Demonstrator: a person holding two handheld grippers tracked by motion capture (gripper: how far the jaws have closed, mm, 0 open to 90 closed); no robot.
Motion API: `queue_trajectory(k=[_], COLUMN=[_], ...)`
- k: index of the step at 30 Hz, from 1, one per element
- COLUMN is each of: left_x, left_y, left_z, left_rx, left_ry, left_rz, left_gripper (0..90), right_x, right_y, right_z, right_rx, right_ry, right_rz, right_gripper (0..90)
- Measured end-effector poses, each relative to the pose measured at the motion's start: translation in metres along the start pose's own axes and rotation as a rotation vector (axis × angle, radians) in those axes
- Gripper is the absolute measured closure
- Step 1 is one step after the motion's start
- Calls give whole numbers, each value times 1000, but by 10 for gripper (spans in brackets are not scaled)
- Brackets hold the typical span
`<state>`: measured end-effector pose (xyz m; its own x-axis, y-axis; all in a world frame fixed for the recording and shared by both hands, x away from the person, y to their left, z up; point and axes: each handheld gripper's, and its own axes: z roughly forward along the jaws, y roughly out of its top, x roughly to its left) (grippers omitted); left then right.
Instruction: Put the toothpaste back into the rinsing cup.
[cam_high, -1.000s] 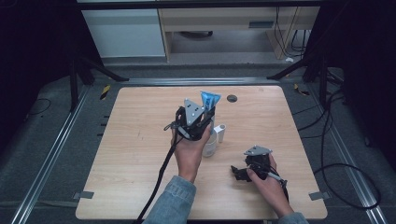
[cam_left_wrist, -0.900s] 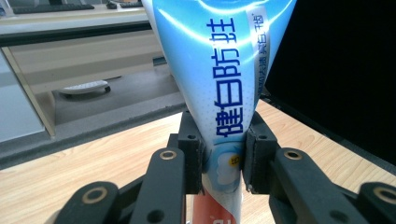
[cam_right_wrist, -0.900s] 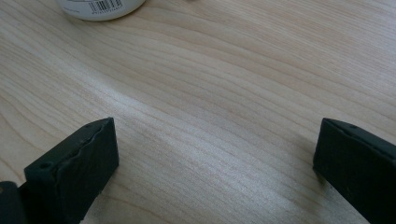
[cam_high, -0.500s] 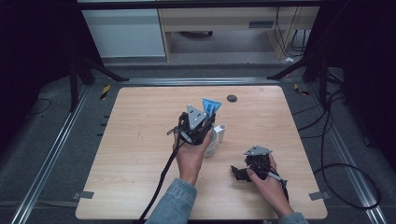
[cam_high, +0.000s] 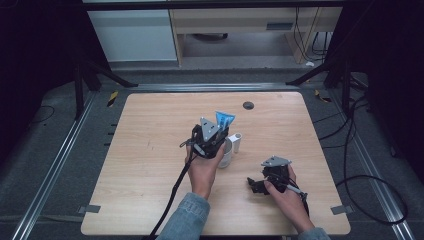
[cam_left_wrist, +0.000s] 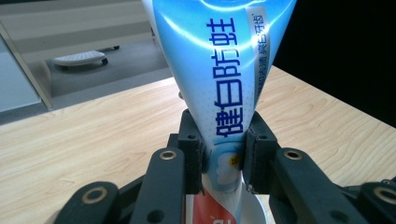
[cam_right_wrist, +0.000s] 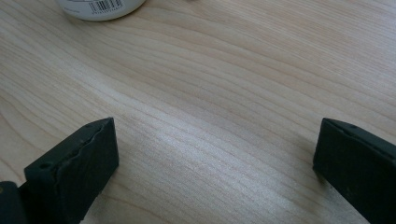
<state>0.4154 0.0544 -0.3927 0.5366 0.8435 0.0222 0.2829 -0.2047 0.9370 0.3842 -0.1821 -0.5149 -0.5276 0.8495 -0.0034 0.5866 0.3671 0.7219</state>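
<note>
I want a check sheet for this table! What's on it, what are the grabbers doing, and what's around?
Surface: wooden table, with a dark round hole near the far edge.
Job's things: blue toothpaste tube held upright; white cup under it; small white tube lying beside the cup.
Clutter: nothing seen.
Grippers: left gripper has its jaws shut on the toothpaste tube; right gripper rests low over bare wood, jaws open.
Cables: black cable trails from the left gripper; more cables on the floor at right.
Surroundings: grey floor, white cabinet, black stand legs.
</note>
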Motion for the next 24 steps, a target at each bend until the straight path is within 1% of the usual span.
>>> queue_trajectory(k=[13,17,20,24], left_x=[-2,-2,-1,0], left_y=[-11,-14,-17,-18], left_z=[8,10,11,11], left_rx=[36,40,49,50], left_ry=[-8,-7,-4,0], left_rz=[3,4,1,-5], left_gripper=[722,722,722,722], right_x=[0,0,0,0], right_y=[0,0,0,0], right_z=[0,0,0,0], right_rx=[-1,-2,-2,-2], right_ry=[1,0,0,0], right_rz=[-1,-2,-2,-2], right_gripper=[3,3,3,3])
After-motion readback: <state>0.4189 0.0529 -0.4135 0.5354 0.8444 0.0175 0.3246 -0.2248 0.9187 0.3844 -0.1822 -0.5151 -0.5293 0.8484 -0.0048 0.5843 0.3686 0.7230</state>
